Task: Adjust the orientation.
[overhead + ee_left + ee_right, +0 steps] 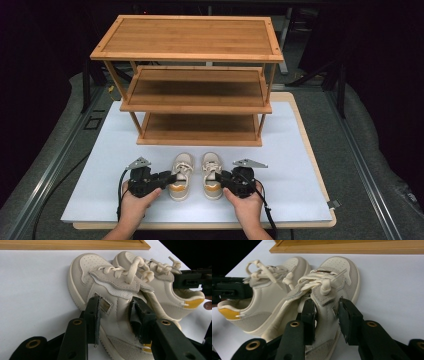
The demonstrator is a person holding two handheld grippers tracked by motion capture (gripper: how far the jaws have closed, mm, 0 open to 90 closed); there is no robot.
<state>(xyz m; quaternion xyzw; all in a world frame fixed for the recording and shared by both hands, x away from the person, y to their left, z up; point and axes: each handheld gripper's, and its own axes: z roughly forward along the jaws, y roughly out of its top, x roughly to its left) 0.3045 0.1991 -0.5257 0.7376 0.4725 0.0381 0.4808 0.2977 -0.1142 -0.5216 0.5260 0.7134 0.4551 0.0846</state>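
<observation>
A: Where are the shoes?
B: Side by side near the mat's (100, 170) near edge; left gripper (167, 178) pinches the left shoe (181, 176), right gripper (224, 177) pinches the right shoe (212, 175).
A: Anything beyond?
B: The wooden rack (200, 107), just behind the toes.

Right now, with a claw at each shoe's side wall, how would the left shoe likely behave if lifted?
The left shoe looks small, so probably light. Its soft side wall would likely give under the left claw. Held at one side, it may tilt, and the loose laces would dangle.
</observation>
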